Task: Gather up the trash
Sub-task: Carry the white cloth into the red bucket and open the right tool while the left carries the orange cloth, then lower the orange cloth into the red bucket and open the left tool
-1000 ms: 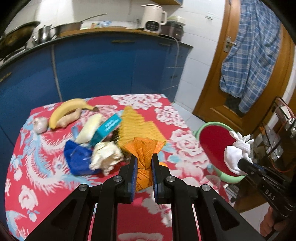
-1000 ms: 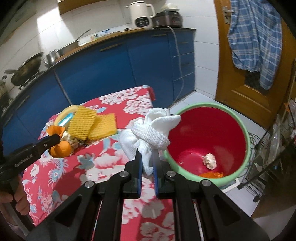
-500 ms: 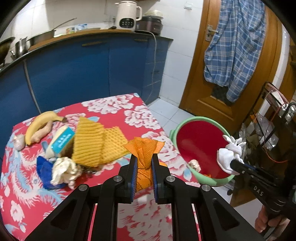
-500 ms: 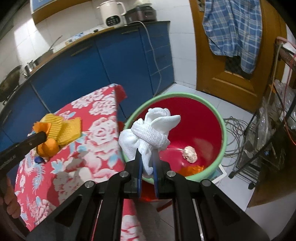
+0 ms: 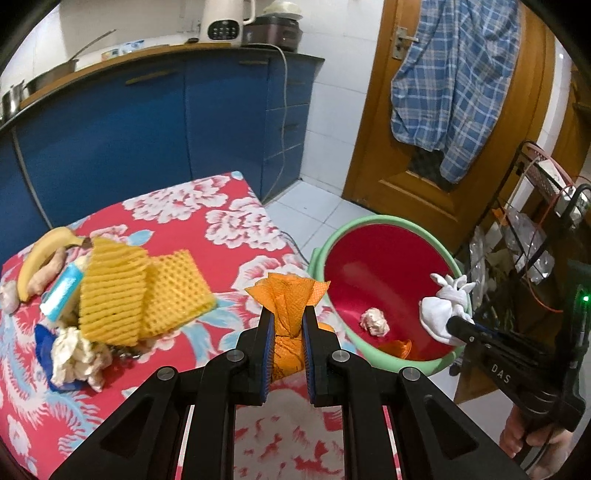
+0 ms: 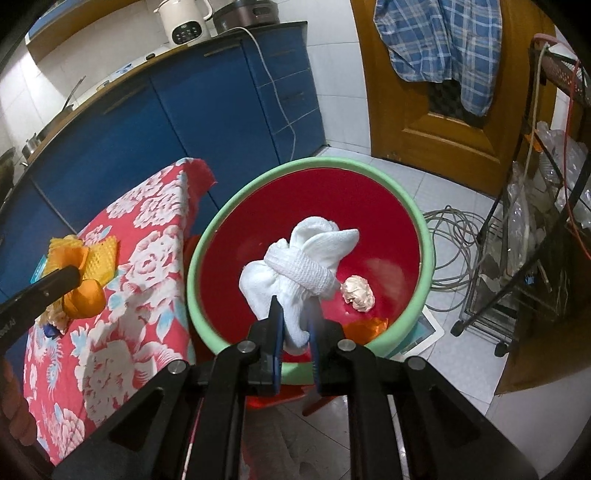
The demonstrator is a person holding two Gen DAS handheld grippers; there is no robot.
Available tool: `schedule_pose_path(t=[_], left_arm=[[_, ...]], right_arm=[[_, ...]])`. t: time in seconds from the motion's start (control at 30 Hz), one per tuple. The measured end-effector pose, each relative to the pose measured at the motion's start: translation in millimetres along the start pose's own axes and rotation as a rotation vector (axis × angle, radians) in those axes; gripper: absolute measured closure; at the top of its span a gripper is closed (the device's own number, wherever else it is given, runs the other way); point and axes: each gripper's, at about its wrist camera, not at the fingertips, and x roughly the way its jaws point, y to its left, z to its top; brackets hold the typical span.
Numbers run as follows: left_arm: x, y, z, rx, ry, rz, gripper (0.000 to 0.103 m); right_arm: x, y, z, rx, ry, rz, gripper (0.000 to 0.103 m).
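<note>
Blue kitchen cabinets (image 5: 155,122) line white-tiled walls (image 5: 328,122), beside a wooden door (image 5: 388,155) hung with a plaid shirt (image 5: 454,81).

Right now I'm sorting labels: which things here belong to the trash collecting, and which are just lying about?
Job: white cloth bundle, orange bundle, red bin, yellow foam nets, crumpled paper.

Lying about: banana, plaid shirt, kettle, cable coil.

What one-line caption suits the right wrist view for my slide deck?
Right hand-held gripper holds a knotted white cloth over the red bin, jaws just easing open.
</note>
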Motion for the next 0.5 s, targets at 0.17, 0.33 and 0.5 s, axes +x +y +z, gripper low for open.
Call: schedule_pose_path(t=[0.17, 0.33, 0.5], left_arm=[[10.3, -13.9, 2.5, 0.025, 0.015, -0.014, 0.089], [20.0, -28.7, 4.6, 0.052, 0.027, -0.033, 0.089], [32.7, -42.9, 4.8, 0.077, 0.044, -0.057, 0.089]], right_arm=[[-1.8, -8.1, 2.0, 0.009, -0.016, -0.003, 0.077], [-5.3, -17.1, 2.8, 0.028, -0.028, -0.009, 0.076], [-8.5, -25.4, 1.4, 0.047, -0.031, -0.015, 0.076]])
